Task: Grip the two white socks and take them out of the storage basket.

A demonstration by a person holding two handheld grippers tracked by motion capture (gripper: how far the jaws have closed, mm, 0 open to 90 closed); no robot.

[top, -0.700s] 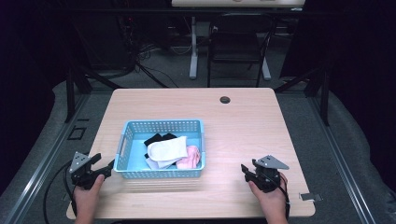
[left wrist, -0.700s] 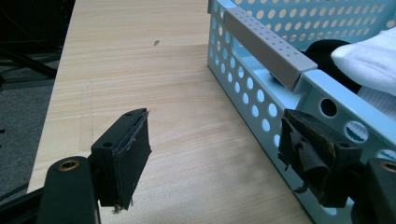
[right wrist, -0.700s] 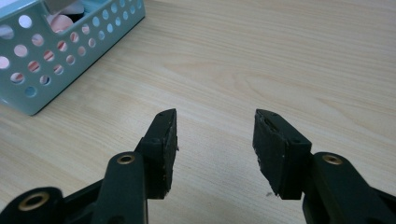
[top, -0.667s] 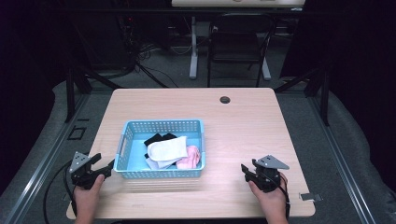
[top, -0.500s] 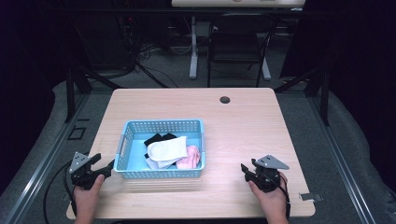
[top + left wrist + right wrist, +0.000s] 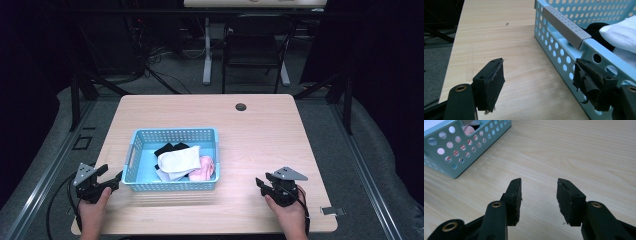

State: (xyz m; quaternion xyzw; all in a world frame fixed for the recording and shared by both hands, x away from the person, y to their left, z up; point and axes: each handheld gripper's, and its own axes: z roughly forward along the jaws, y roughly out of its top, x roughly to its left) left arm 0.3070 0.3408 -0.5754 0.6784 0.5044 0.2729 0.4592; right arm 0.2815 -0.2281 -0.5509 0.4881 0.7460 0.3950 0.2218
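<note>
A: At the near edge of the table [image 6: 300,130], both hands rest with their tools. Left gripper [image 6: 111,181] sits just beside the basket's [image 6: 172,134] left short wall, jaws spread wide apart, nothing between them. In the left gripper view one jaw lies close against the perforated wall, perhaps touching it; contact not certain.

B: And the right gripper [image 6: 260,183]?

A: Jaws apart too, empty, pointing toward the basket's near right corner [image 6: 456,171], well apart from it across bare wood.

B: So which arm is nearer?

A: Left, clearly. Basket lies to the right of and slightly ahead of it. Long axis of the basket runs left to right across the table; the grey handle [image 6: 565,26] on the short wall runs front to back, ahead of the left jaws.

B: Counts?

A: One basket. Inside: one white sock [image 6: 179,159] on top, lying roughly along the basket's long axis; something black [image 6: 167,148] beneath it toward the far left; something pink [image 6: 204,168] at the right. Whether the black and pink are one piece each, I cannot tell. Farther off, one dark grommet [image 6: 241,107] near the table's far edge.
</note>
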